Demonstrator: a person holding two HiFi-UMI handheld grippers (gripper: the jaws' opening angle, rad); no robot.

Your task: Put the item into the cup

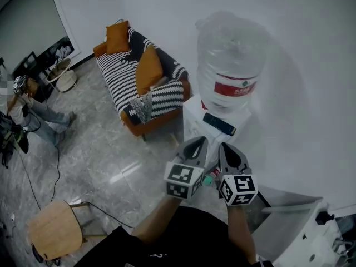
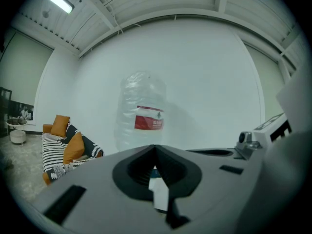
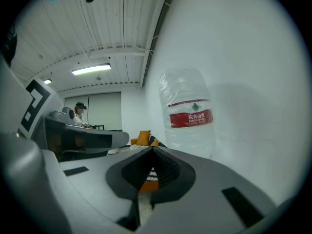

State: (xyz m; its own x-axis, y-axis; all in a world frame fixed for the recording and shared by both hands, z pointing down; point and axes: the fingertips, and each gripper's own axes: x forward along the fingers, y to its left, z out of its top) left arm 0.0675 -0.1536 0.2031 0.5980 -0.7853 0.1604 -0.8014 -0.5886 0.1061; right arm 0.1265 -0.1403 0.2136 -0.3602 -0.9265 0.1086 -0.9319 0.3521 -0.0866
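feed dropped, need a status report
Left claw shut, empty. Right claw shut, empty. No cup or item in view. Water jug ahead, clear of both.

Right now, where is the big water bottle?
In the head view, the water bottle stands at upper right on a white stand, right of the striped sofa.

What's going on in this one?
A person holds the left gripper and the right gripper side by side in the air, both with jaws closed and nothing in them. They point toward a large water bottle on a white stand, near a striped sofa. No cup shows, so the task does not look under way.
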